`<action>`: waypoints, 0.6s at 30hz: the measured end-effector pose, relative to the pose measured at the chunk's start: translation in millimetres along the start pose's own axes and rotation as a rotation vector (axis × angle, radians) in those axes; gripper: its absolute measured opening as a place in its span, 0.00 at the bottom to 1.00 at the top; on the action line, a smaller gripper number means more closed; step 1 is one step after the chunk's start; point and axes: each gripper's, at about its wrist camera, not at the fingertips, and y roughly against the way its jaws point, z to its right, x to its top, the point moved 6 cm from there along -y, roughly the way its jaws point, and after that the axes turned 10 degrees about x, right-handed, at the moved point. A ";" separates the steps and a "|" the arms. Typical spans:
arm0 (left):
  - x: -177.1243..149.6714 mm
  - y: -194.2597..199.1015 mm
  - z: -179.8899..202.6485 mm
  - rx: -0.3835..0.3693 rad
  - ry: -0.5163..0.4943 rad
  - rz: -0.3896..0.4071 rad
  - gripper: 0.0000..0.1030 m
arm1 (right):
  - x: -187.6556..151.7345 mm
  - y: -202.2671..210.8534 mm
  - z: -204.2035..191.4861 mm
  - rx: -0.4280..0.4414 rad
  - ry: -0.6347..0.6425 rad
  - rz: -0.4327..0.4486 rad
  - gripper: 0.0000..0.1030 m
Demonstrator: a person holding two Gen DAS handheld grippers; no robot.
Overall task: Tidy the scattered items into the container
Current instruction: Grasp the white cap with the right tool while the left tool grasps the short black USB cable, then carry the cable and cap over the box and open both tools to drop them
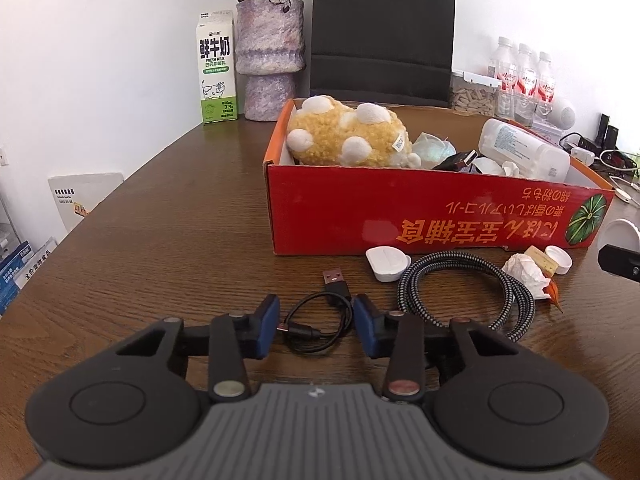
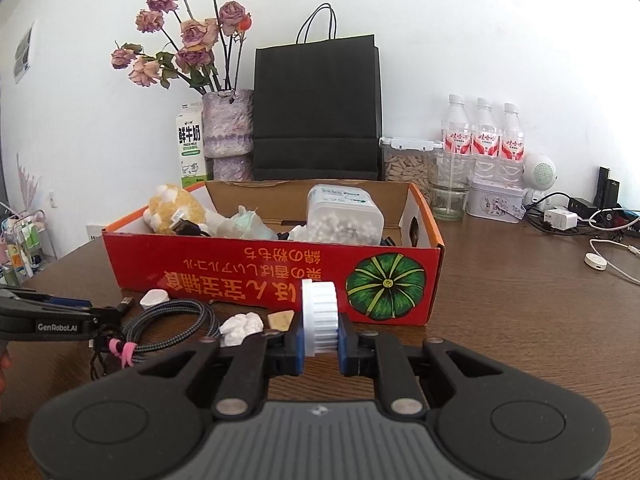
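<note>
One red cardboard box [image 1: 420, 216] is seen on the brown wooden tabletop [image 1: 180, 240], already filled. In front of it lie one thin black USB cable [image 1: 316, 320], one braided cable [image 1: 460, 280], one white oval case [image 1: 386, 263] and one crumpled tissue [image 1: 524, 276]. The left claw [image 1: 316, 326] stands partly open around the thin cable, not pressing it. One white ribbed cap [image 2: 320, 318] is gripped by the right claw [image 2: 320, 344]. Bare tabletop is left of the box.

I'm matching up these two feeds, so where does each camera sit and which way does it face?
Left wrist: on the left gripper, looking down its fingers at a thin cable before the red box; right gripper's edge shows.
Right wrist: on the right gripper, fingers clamping a white cap, facing the box; left gripper at left.
Shared: box, braided cable, black bag.
</note>
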 end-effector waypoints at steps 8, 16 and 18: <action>-1.3 9.7 -3.9 -0.003 0.015 0.031 0.39 | 0.8 2.9 -0.7 -0.012 0.010 0.017 0.14; 2.0 20.0 -10.4 -0.003 0.038 0.062 0.39 | 2.5 7.8 -1.4 -0.029 0.020 0.048 0.14; 3.6 22.1 -12.0 -0.004 0.044 0.068 0.39 | 2.7 9.2 -1.2 -0.031 0.021 0.054 0.14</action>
